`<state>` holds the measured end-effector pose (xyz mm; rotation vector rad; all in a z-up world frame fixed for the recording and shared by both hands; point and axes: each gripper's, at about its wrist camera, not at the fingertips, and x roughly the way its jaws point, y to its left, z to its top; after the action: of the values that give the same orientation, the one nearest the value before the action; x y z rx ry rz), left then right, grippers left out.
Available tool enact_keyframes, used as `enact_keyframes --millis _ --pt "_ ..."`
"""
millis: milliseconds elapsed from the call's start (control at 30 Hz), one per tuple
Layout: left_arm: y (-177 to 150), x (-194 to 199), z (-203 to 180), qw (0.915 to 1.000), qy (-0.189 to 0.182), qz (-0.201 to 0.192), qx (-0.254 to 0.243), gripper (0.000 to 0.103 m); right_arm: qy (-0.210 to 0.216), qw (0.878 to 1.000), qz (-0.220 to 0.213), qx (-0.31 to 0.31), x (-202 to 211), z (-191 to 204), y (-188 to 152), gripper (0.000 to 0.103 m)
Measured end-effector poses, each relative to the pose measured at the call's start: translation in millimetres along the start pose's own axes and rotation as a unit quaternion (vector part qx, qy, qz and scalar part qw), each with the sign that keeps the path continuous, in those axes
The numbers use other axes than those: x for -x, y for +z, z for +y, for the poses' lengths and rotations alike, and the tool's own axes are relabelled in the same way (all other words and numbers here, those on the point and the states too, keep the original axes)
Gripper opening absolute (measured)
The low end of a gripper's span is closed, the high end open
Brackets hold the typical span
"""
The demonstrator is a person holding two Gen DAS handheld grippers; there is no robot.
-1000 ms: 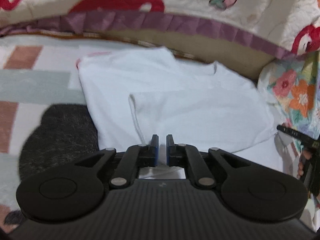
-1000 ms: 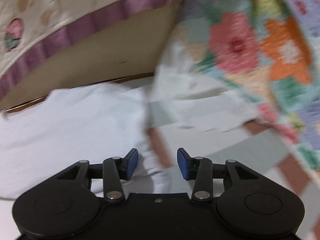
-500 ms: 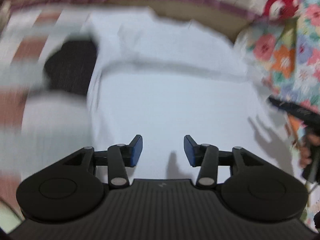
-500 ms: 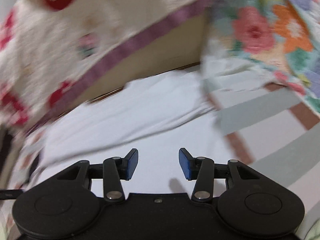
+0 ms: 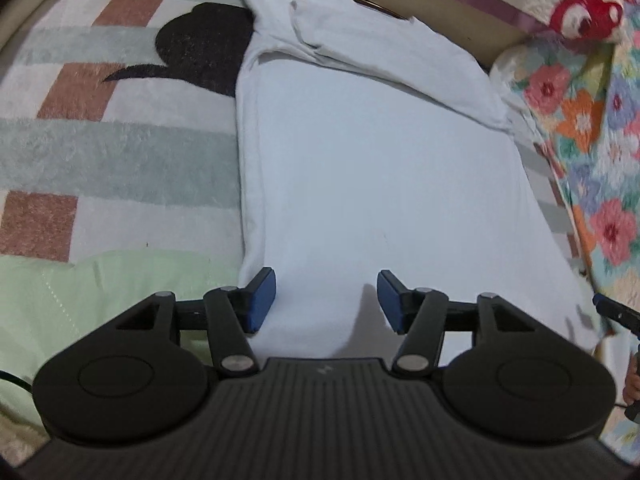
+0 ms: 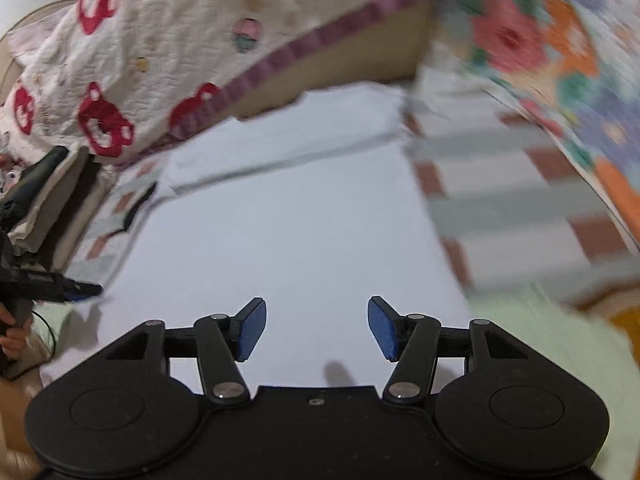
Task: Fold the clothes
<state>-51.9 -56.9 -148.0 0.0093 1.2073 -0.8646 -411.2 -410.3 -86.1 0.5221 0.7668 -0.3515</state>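
A white garment (image 5: 384,168) lies flat on a bed covered by a blanket (image 5: 100,152) of grey, white and brick-red blocks with a black shape (image 5: 204,48) woven in. The garment's sides are folded inward, forming a long panel; the far end carries a folded-over layer with a visible edge crossing it. A quilt with red motifs and a purple border (image 6: 132,60) sits beyond the far end, and a floral quilt (image 5: 592,128) runs along the garment's right side. A pale green cloth (image 5: 92,292) lies at the near left corner.

The left tongs (image 5: 326,300) hover above the garment's near end, blue pads (image 5: 262,300) spread wide, holding nothing. The right tongs (image 6: 316,328) are likewise spread wide and empty above the same near end; this view is partly blurred. In the right wrist view, the left tongs appear at the left edge, with a hand (image 6: 14,330) gripping their handle.
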Motion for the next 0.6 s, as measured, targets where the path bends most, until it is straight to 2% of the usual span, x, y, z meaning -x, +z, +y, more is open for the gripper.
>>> enact_keyframes --millis 100,233,367,467,533,600 --pt "-3.2 1.3 -1.4 0.9998 0.000 0.020 -0.009 0.057 -0.040 0.999 0.014 -0.019 8.9 -26.9 -27.8 0.062" --pt "0.0 13.5 7.3 0.9990 -0.013 0.038 0.022 0.058 -0.068 0.997 0.001 -0.046 21.4 -46.3 -45.5 0.062" --pt "-6.5 24.8 13.3 0.9970 -0.031 0.058 0.042 0.066 -0.099 0.992 0.000 -0.082 24.0 -61.4 -51.6 0.063" --pt "-20.0 25.3 15.4 0.9954 -0.023 0.076 0.052 0.070 -0.075 0.988 0.013 -0.132 21.1 -75.3 -62.5 0.063" --pt "-29.7 23.7 15.0 0.9946 -0.007 0.089 0.053 0.070 -0.031 0.985 0.006 -0.167 19.5 -80.8 -70.0 0.062" --pt "-36.8 21.9 13.9 0.9938 0.005 0.099 0.051 0.072 0.015 0.981 -0.015 -0.192 19.1 -80.6 -76.2 0.047"
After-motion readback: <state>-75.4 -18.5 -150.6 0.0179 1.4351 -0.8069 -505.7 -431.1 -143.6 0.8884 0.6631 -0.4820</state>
